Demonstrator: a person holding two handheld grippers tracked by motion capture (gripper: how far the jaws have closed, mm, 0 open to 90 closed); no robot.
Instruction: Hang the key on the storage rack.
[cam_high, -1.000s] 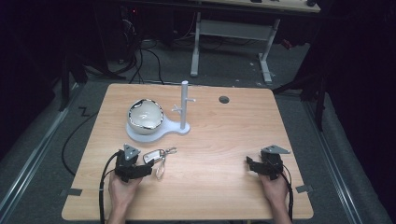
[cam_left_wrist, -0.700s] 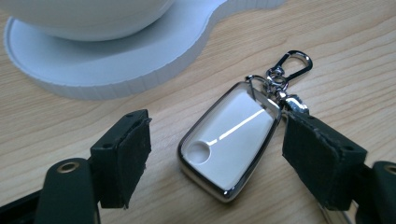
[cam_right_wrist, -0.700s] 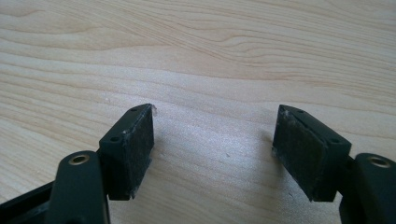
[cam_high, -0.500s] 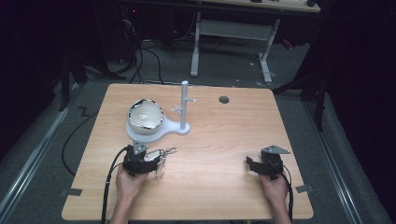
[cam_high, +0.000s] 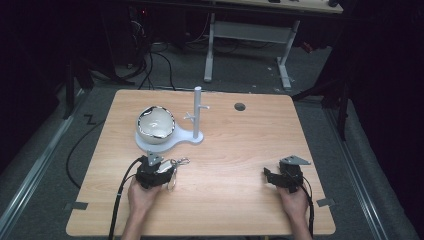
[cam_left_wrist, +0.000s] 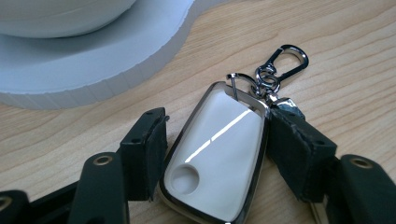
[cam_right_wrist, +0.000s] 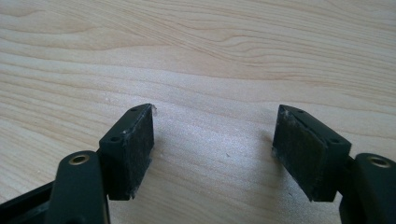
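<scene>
Fingers of the left gripper (cam_left_wrist: 212, 154) stand either side of a white key fob (cam_left_wrist: 215, 158). In the left gripper view the right pad presses the fob's chrome edge, while the left pad sits just beside the other edge; whether it touches I cannot tell. So the jaws are narrowed around the fob, nearly or just gripping it. The fob's long axis runs along the jaws, narrow end and round button toward the gripper, ring end away. Its clip (cam_left_wrist: 285, 63) lies on the wood past the fingertips. A white stand base (cam_left_wrist: 93, 65) fills the upper left, near but apart from the fob.

In the right gripper view the right gripper (cam_right_wrist: 215, 154) has its jaws wide apart, with nothing but bare table (cam_right_wrist: 210, 56) between them.

From the high view, the left gripper (cam_high: 159, 171) rests near the table's front left, just in front of the base (cam_high: 172, 140), which carries a bowl (cam_high: 156, 122) and an upright post (cam_high: 197, 112) with small pegs. The fob's ring and clip (cam_high: 180, 161) stick out toward the post. The right gripper (cam_high: 277, 177) sits well apart at the front right. The left hand is plainly the nearer one to both fob and post; if the fob is meant for a peg, the move would be a lift forward and to the right.
</scene>
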